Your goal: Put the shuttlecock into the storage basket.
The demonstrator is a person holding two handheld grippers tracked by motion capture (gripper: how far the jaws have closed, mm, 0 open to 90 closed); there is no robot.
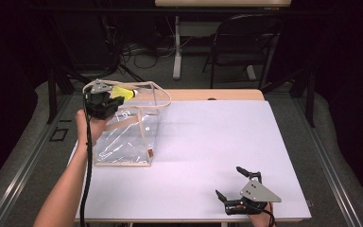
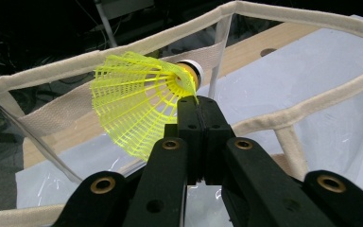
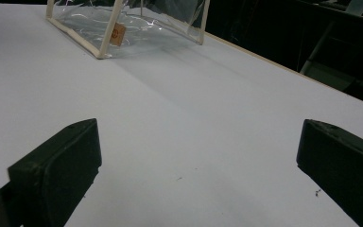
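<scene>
Left tool (image 2: 199,101) pinches yellow shuttlecock (image 2: 137,101) above clear bag (image 1: 127,135) (right tool (image 1: 231,182) wide).

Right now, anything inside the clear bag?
The clear bag looks empty through its walls, creases and glare aside. The yellow shuttlecock sits at its open top, pinched by the left gripper. The left gripper hides the near corner in the high view.
</scene>
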